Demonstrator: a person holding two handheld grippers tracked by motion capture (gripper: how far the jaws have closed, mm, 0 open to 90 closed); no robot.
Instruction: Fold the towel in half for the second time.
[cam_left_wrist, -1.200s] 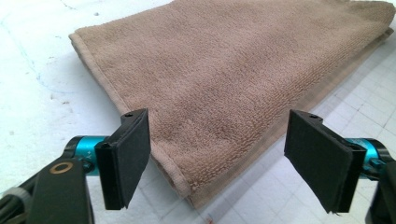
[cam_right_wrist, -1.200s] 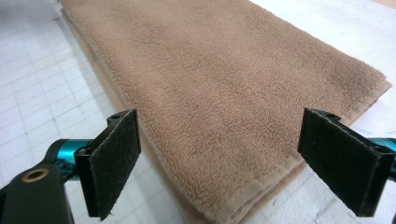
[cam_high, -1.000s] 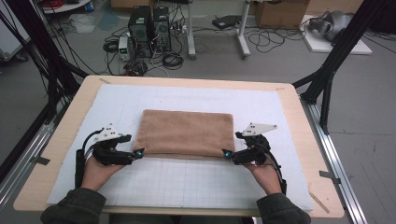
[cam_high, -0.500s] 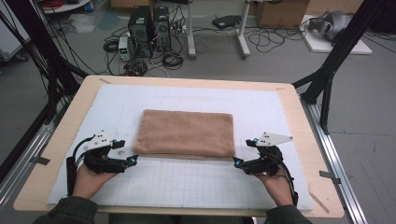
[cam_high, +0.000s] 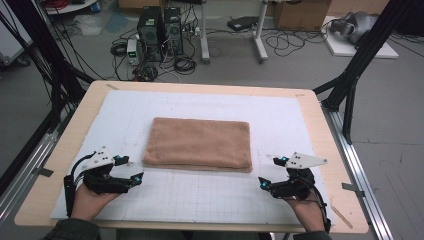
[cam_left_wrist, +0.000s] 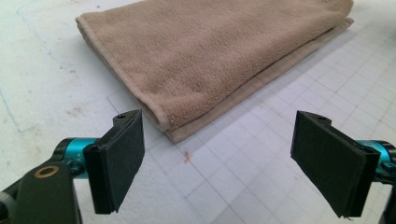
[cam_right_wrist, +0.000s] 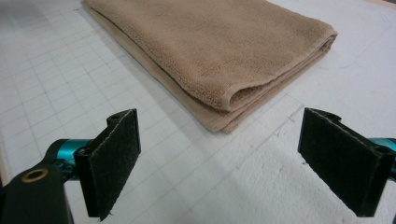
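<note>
A folded tan towel (cam_high: 199, 144) lies flat in the middle of the white gridded mat (cam_high: 210, 200). My left gripper (cam_high: 136, 178) rests near the mat's front left, just short of the towel's near left corner (cam_left_wrist: 170, 123); its jaws stand wide apart and hold nothing. My right gripper (cam_high: 263, 183) sits at the front right, a little in front of the towel's near right corner (cam_right_wrist: 224, 119), jaws likewise wide apart and empty. In both gripper views the towel (cam_left_wrist: 219, 51) (cam_right_wrist: 219, 46) lies beyond the black pads (cam_left_wrist: 119, 163) (cam_right_wrist: 114, 158), untouched.
The mat covers a wooden table (cam_high: 320, 125) with bare rim on all sides. Black frame posts (cam_high: 360, 60) rise at the back right and back left. Computer cases (cam_high: 160, 25) and cables stand on the floor behind the table.
Both grippers have pulled back toward the table's near edge, away from the towel's front corners, and now stand apart from it. The towel stays flat in place.
</note>
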